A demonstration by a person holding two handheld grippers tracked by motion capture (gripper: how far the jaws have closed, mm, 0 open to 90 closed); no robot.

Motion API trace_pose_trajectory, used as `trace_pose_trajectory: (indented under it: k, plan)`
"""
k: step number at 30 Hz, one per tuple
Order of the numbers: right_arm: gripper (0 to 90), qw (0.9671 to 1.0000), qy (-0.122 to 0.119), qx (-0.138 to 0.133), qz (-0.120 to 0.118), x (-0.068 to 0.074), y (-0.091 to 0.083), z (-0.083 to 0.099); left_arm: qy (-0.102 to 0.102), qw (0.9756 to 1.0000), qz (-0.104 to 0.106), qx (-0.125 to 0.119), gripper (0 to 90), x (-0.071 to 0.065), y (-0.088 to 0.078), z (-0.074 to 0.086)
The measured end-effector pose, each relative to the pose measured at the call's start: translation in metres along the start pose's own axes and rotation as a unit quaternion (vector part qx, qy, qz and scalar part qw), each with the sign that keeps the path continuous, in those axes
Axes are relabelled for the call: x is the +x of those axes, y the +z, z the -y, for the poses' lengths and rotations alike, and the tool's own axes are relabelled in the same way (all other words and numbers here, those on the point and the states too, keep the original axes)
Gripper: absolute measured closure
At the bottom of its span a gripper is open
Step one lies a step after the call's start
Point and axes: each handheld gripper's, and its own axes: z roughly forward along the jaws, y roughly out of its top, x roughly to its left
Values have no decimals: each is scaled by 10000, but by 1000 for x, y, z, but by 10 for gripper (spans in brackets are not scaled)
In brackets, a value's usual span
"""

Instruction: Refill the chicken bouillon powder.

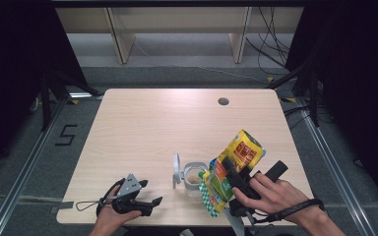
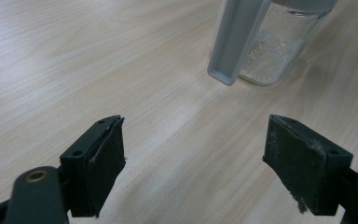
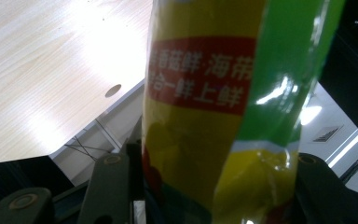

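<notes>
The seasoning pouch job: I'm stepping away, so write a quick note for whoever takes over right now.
Right gripper: shut on the yellow-green pouch, tilted beside and above the jar.
Left gripper: open, holding nothing, resting at the table edge.
Glass jar: upright, hinged lid open, a little pale powder at the bottom.
Done: lid open, pouch lifted.
Left: likely more pouring, then set the pouch down and close the lid.
</notes>
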Motion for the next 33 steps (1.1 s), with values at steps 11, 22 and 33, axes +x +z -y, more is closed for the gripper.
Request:
trace_pose_trajectory:
  k: [11, 22, 33]
  plan:
    - [537, 10000, 10, 0, -52, 2, -1, 1, 116, 9999, -36, 61, 194, 1, 0, 0]
    - [539, 10000, 39, 23, -42, 4, -6, 3, 65, 10000, -34, 46, 195, 0, 0, 0]
    - [543, 9998, -155, 69, -78, 4, -14, 6, 82, 10000, -9, 42, 196, 0, 1, 0]
